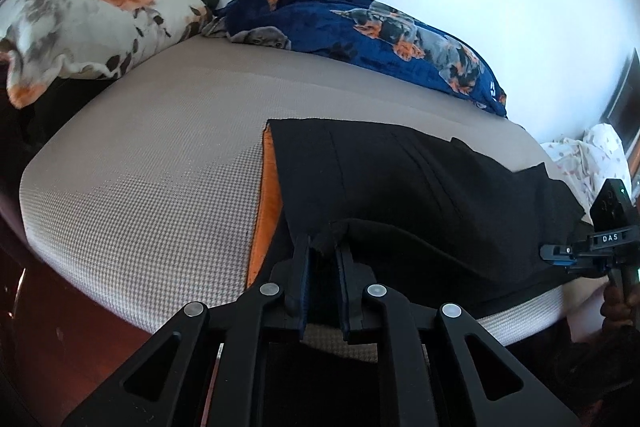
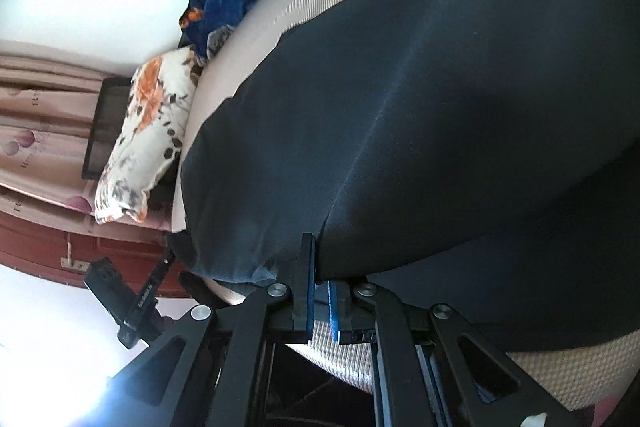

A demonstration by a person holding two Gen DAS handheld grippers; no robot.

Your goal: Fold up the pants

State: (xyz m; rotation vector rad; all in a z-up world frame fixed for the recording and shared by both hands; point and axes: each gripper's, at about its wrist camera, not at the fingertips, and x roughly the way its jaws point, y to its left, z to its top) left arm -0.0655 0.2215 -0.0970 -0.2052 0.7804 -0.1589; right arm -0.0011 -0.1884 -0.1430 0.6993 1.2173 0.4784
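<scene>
On the bed [image 1: 132,195], black pants [image 1: 420,179] lie spread across the beige mattress, one edge lifted off it. My left gripper [image 1: 323,247] pinches a bunched fold of that cloth between its pads. My right gripper [image 2: 318,267] is clamped on another part of the pants' edge. Near the wall lie a floral pillow [image 1: 80,15] and a blue blanket [image 1: 360,35].

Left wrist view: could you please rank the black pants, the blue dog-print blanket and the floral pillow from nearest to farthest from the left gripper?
1. Black pants: pinched in the left gripper.
2. Blue dog-print blanket: beyond the pants, against the wall.
3. Floral pillow: far left corner of the bed; roughly as far as the blanket, too close to call.
</scene>
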